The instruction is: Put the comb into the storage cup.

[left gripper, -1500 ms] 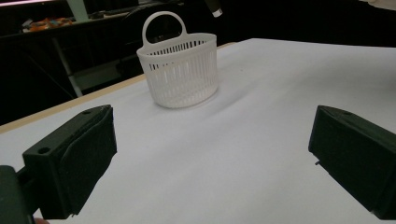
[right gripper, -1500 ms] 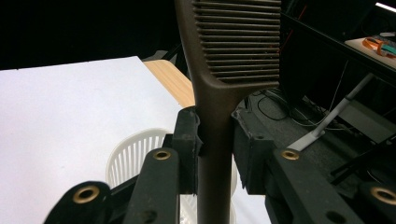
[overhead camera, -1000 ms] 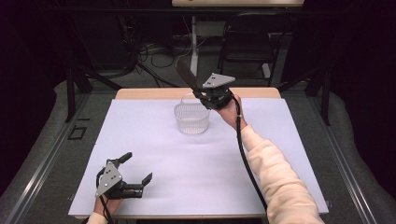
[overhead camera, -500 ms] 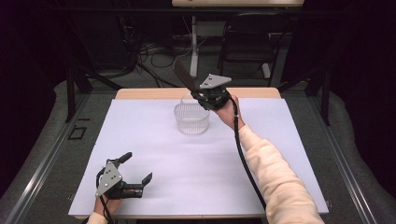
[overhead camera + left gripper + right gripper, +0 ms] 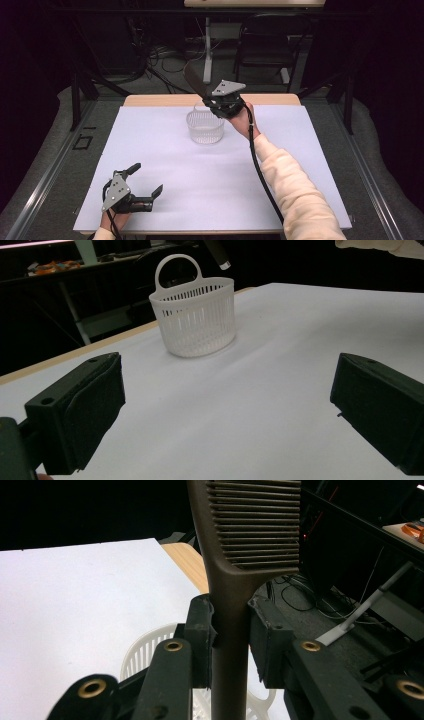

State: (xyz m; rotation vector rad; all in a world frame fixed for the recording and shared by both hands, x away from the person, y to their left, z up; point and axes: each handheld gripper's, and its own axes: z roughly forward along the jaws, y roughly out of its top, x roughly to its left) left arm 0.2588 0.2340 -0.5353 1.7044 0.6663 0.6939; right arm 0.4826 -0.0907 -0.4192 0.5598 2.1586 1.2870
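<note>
Nearest to the person, the left gripper point(image 5: 145, 187) rests on the white table cover point(image 5: 210, 190), its jaws wide apart with nothing between them, exactly as it was a second ago. Farther out, the white slotted basket point(image 5: 205, 127) stands upright in the middle of the far half, with its handle up. Just behind and above it the right gripper point(image 5: 231, 640) is clamped on the handle of a brown comb point(image 5: 250, 535), the toothed end pointing up and away. Nothing has moved in this last second. I judge the comb is poised over the basket, waiting to be lowered in.
</note>
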